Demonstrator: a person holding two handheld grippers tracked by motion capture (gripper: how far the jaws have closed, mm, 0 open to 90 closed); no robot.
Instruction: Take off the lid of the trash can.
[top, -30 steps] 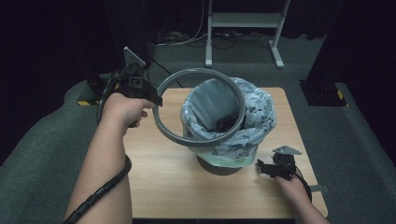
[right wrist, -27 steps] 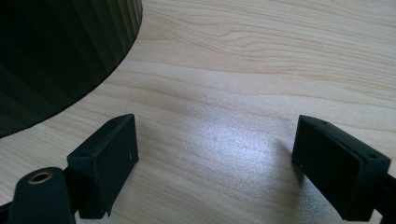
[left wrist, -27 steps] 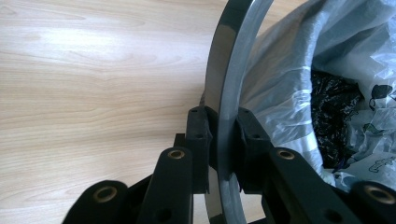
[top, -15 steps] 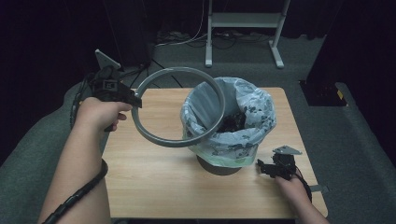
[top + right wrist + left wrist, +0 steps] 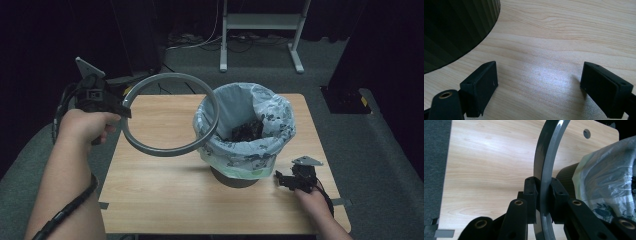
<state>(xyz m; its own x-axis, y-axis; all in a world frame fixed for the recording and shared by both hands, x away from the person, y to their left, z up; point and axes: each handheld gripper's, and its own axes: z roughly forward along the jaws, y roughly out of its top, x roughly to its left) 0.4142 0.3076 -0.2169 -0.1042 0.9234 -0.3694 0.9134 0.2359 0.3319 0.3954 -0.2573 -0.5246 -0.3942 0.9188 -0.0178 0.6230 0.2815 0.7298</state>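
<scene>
A grey plastic ring (image 5: pixel 170 114) hangs tilted in the air over the table's left half, its right side overlapping the bin's rim. My left gripper (image 5: pixel 119 106) is shut on the ring's left edge; in the left gripper view the ring (image 5: pixel 546 170) runs up between the two pads (image 5: pixel 530 192). The dark ribbed bin (image 5: pixel 235 177) stands mid-table, lined with a pale printed bag (image 5: pixel 250 150) with dark bits inside. My right gripper (image 5: pixel 281 181) rests low on the table right of the bin, jaws wide open over bare wood (image 5: pixel 539 82), the bin's wall (image 5: pixel 456 27) close at its left.
The wooden table (image 5: pixel 165 200) has free room at front and left. A white stand's legs (image 5: pixel 260 25) and cables lie on the grey carpet behind. A dark box (image 5: pixel 345 97) sits on the floor at the back right.
My left hand has carried the ring leftward, off the bin's top, so it now hangs mostly beside the bin. The right hand has stayed put.
</scene>
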